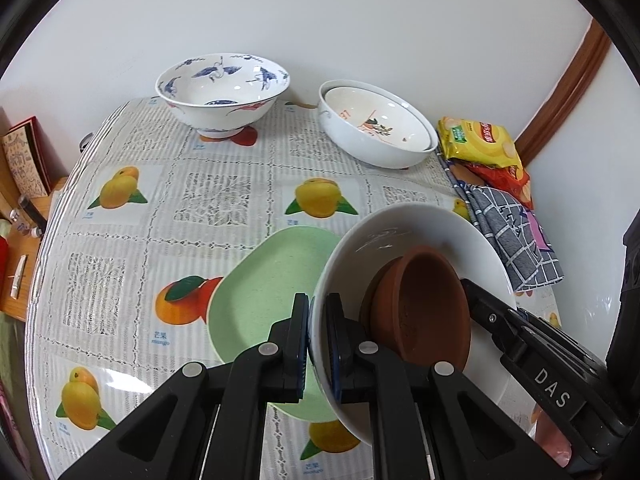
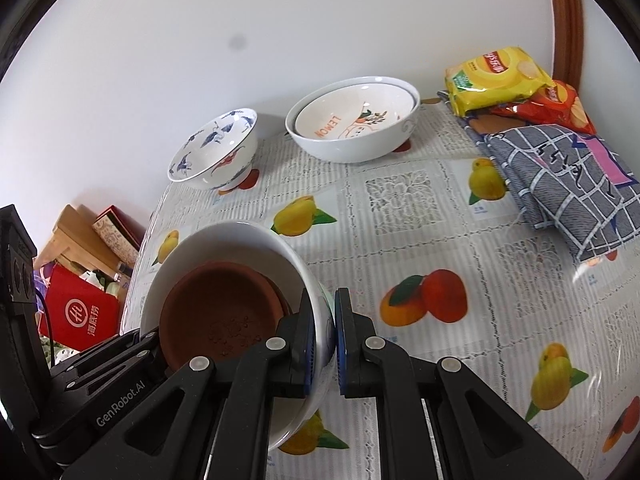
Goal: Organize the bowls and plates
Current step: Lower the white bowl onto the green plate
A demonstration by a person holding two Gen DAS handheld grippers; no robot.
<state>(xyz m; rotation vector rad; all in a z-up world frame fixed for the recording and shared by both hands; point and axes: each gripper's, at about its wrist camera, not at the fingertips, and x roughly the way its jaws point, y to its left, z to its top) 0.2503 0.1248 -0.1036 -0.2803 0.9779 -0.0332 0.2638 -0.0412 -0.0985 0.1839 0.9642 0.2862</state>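
A white bowl [image 1: 420, 228] with brown clay dishes [image 1: 424, 312] nested inside is held above the table by both grippers. My left gripper [image 1: 318, 344] is shut on its left rim. My right gripper [image 2: 322, 344] is shut on its right rim [image 2: 308, 280]; the brown dishes [image 2: 216, 312] show inside. A green plate [image 1: 260, 300] lies on the table under the bowl's left side. A blue-patterned bowl [image 1: 222, 88] stands at the back left. Two nested white bowls [image 1: 376, 128], the inner marked LEMON [image 2: 356, 120], stand at the back.
Snack bags [image 1: 480, 144] and a folded checked cloth [image 1: 516, 240] lie along the table's right edge by the wall. A wooden stand with books and small items [image 1: 24, 184] is off the table's left edge. The fruit-print tablecloth [image 2: 420, 220] covers the table.
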